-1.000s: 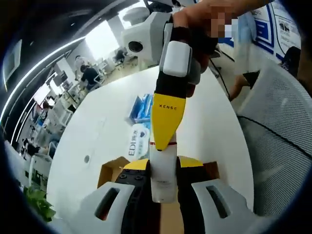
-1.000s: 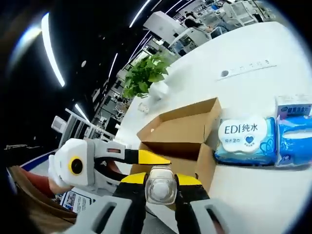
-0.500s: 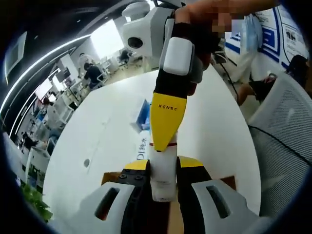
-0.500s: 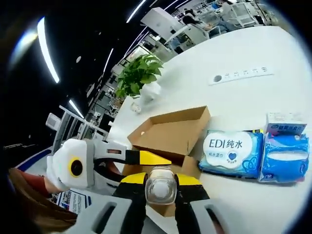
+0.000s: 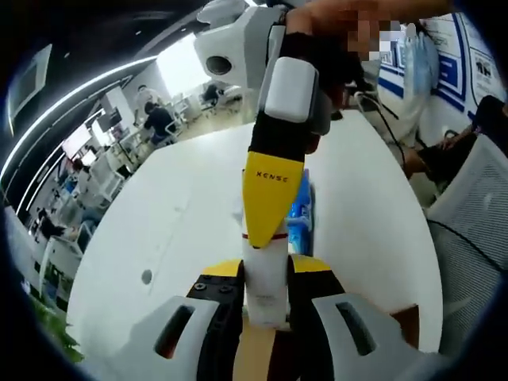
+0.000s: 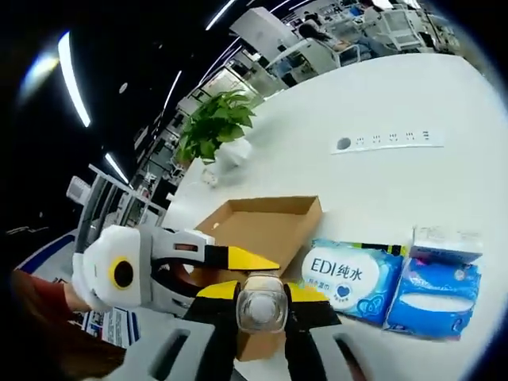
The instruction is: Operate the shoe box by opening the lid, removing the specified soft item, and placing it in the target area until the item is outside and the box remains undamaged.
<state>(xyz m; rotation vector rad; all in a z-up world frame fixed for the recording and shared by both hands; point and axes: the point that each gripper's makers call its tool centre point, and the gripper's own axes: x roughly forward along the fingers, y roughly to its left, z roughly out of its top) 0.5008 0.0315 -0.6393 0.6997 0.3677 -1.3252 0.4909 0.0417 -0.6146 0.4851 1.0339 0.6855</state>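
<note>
Tongs (image 5: 266,290) — both (image 6: 261,295) — gripping one bottle (image 6: 261,308) (white), shoe box (image 6: 262,226) open

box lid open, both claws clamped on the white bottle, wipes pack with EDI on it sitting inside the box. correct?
One thing is off: the EDI wipes pack is not inside the cardboard box. The right gripper view shows it lying on the white table beside the box. The rest stands: lid open, left claw and right claw both clamped on the white bottle.
</note>
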